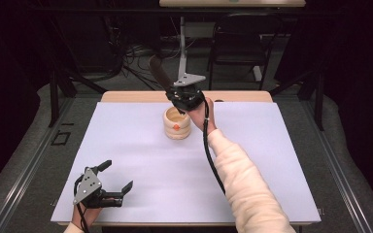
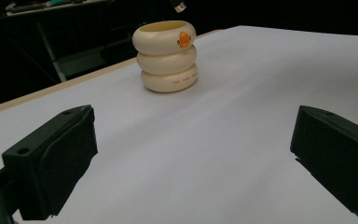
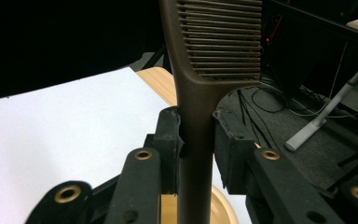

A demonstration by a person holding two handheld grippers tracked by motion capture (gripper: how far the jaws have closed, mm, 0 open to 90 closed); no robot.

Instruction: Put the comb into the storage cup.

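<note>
Dark floor, cables and a chair lay beyond the white table (image 1: 272,160), and everything there could be placed from the cup (image 1: 177,124), a cream holder of three stacked rings standing toward the far edge. Just above its mouth the right gripper (image 1: 187,99) was clamped on the handle of a brown comb (image 1: 159,72), whose toothed end slanted up and away behind the cup. To do the step well, the person probably needed to hold that grip firm, swing the comb nearer upright, centre the handle's end over the opening, lower it inside the rim and only then let the jaws part, so the light cup was not knocked over. The left gripper (image 1: 114,182) rested well in front of the cup near the table's close edge, jaws wide apart and holding nothing.

From the right gripper view the pads (image 3: 170,140) could be seen pressing both sides of the handle below the teeth, which the high view left too small to judge. The left gripper view alone showed the cup's side, with an orange mark (image 2: 183,39) and small lettering.
</note>
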